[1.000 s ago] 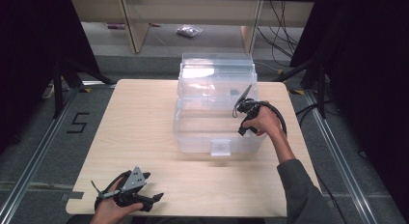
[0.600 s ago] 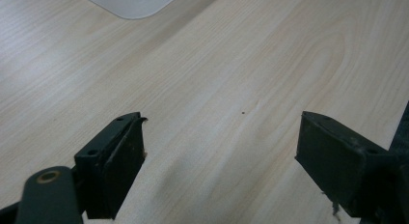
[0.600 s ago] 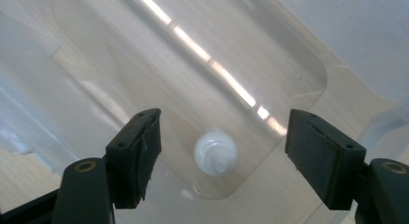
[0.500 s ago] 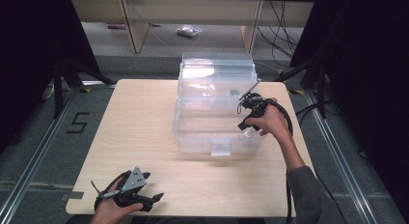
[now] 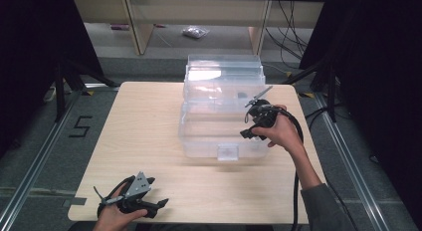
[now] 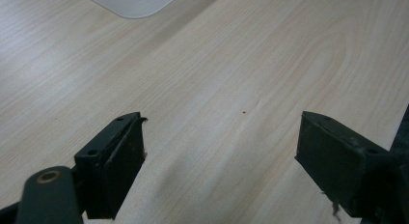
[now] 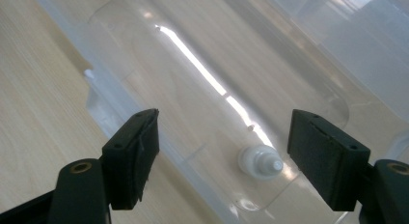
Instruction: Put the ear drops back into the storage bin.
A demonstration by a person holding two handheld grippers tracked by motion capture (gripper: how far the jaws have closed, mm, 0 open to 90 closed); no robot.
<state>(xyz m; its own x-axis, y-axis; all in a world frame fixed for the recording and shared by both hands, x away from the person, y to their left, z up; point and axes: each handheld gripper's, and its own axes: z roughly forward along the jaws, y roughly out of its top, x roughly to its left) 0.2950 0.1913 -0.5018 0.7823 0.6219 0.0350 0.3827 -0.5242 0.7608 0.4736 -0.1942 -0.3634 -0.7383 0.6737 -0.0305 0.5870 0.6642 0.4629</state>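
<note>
Since the earlier high view, the right gripper (image 5: 253,109) has crept a little farther over the clear plastic box (image 5: 222,122), while the left gripper (image 5: 133,196) has stayed put near the bench's front edge. Largest on the light wooden bench (image 5: 144,126) is that box: it sits right of centre, lid down, with a latch tab at the middle of its near wall. Over its right portion the right gripper hovers with jaws spread wide; its own view looks down through the transparent lid (image 7: 202,84) at a small white bottle cap (image 7: 260,161) lying inside, seen between the jaws. Resting low over bare wood, the left gripper also stands spread and holds nothing. Judged from this, the work is barely begun: the box looks closed, nothing is gripped, and opening it and reaching the bottle are all left to do
</note>
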